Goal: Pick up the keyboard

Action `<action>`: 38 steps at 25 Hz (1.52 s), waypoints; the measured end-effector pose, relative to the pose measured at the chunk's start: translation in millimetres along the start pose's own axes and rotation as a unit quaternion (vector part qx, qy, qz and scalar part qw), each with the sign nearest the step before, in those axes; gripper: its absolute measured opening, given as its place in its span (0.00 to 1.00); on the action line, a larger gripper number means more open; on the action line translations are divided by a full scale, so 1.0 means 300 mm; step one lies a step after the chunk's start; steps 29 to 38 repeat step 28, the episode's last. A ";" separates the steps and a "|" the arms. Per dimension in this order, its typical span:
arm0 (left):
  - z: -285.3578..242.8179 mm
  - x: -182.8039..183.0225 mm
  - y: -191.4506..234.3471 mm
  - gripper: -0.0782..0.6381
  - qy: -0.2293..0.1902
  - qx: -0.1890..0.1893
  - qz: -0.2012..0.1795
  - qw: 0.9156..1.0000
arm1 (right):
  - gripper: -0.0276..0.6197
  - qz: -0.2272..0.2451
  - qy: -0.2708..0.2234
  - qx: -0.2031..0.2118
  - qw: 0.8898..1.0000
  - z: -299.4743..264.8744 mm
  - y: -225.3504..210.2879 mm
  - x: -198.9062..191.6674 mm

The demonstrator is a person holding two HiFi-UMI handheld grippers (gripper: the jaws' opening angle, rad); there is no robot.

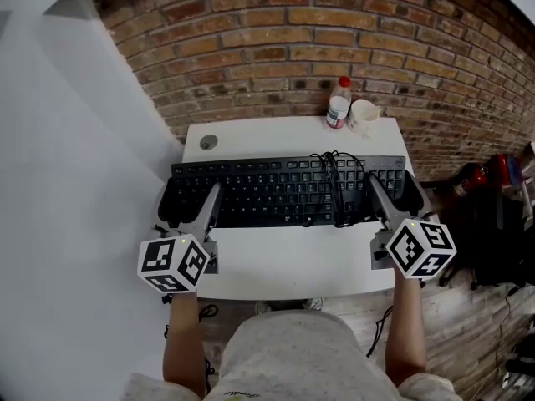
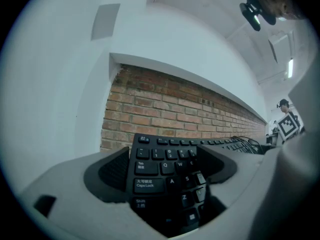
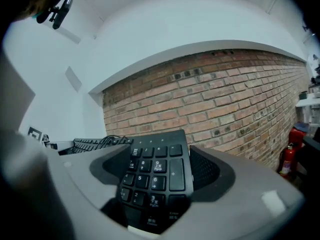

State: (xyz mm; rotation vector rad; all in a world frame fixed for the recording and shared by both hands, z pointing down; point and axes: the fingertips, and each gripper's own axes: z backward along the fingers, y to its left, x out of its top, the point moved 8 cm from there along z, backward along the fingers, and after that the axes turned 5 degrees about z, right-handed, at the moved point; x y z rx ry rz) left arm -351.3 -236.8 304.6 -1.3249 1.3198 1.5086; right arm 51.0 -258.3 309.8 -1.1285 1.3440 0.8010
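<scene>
The black keyboard (image 1: pixel 276 192) hangs level above the white table (image 1: pixel 292 257), carried by its two ends. My left gripper (image 1: pixel 185 200) is shut on its left end, with the Caps Lock and Tab keys (image 2: pixel 150 176) sitting between the wide-set pads. My right gripper (image 1: pixel 394 195) is shut on the number-pad end (image 3: pixel 155 174), one pad on either long edge. The keyboard's black cable (image 1: pixel 338 182) lies coiled on top of the keys near the right end.
A plastic bottle with a red cap (image 1: pixel 338 103) and a white cup (image 1: pixel 364 115) stand at the table's back right. A round cable hole (image 1: pixel 208 142) sits at the back left. Behind is a brick wall (image 1: pixel 334 32), and a red fire extinguisher (image 1: pixel 468 178) stands on the floor to the right.
</scene>
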 end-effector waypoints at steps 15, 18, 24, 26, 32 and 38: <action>0.031 0.099 -0.040 0.69 -0.062 -0.020 -0.005 0.998 | 0.63 0.030 -0.068 -0.001 0.997 0.054 0.023 0.123; 0.030 0.098 -0.038 0.69 -0.062 -0.020 -0.004 0.998 | 0.63 0.031 -0.069 -0.001 0.997 0.053 0.024 0.125; 0.029 0.097 -0.038 0.69 -0.059 -0.017 -0.001 0.998 | 0.63 0.031 -0.065 -0.002 0.997 0.053 0.025 0.127; 0.029 0.097 -0.038 0.69 -0.058 -0.017 0.000 0.998 | 0.63 0.031 -0.064 -0.003 0.997 0.052 0.024 0.128; 0.027 0.096 -0.038 0.69 -0.056 -0.016 0.002 0.998 | 0.63 0.031 -0.063 -0.003 0.998 0.050 0.024 0.129; 0.027 0.096 -0.038 0.69 -0.056 -0.016 0.002 0.998 | 0.63 0.031 -0.063 -0.003 0.998 0.050 0.024 0.129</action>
